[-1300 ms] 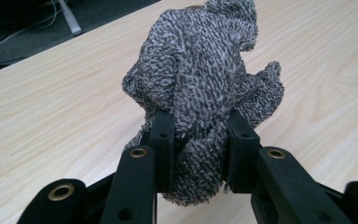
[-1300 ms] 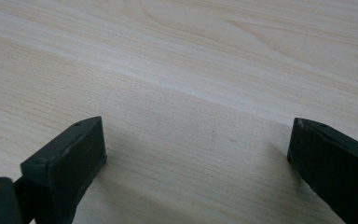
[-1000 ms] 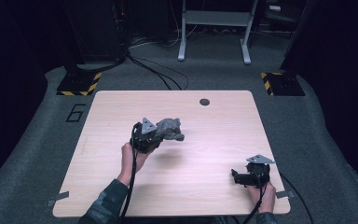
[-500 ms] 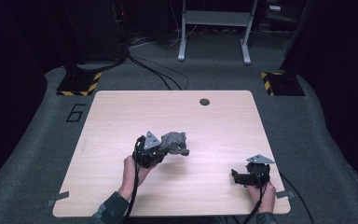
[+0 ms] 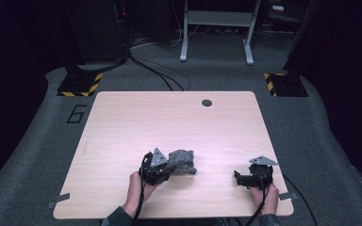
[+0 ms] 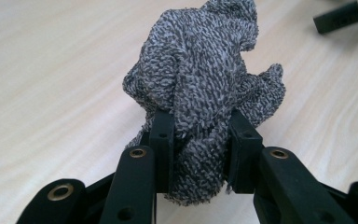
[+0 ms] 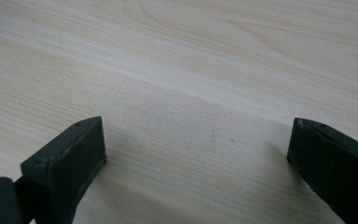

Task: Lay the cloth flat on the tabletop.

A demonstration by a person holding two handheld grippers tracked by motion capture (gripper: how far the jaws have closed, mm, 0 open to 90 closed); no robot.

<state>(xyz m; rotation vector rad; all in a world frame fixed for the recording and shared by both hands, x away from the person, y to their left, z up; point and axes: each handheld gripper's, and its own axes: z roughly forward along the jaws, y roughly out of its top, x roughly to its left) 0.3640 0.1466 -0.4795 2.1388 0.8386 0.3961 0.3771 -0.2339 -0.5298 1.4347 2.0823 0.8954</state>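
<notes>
Left tool clamped on a crumpled grey cloth, seen from above at the near middle of the bench. In the left gripper view the two black pads pinch the lower part of the cloth from either side; most of the bundle bulges up and forward beyond the jaws, away from the hand. From above, the cloth therefore lies on the far-right side of the left tool, pointing toward the middle of the bench, and its loose lower folds appear to sit at or just above the wood (contact cannot be told for certain).

Right tool rests near the right front corner, well apart from the cloth, with its jaws standing wide apart and nothing between them; the right gripper view looks along them onto bare wood grain. Its tip also appears at the upper right of the left gripper view, beyond the cloth.

The relation that matters: the cloth lies between the two tools, gripped by the left and to the left of the right one, so the left hand is by far the nearer. The bundle has no clear long axis; it is a rounded wad, slightly taller than wide as the left tool sees it.

No container stands on the bench; a small dark round hole marks its far edge.
</notes>
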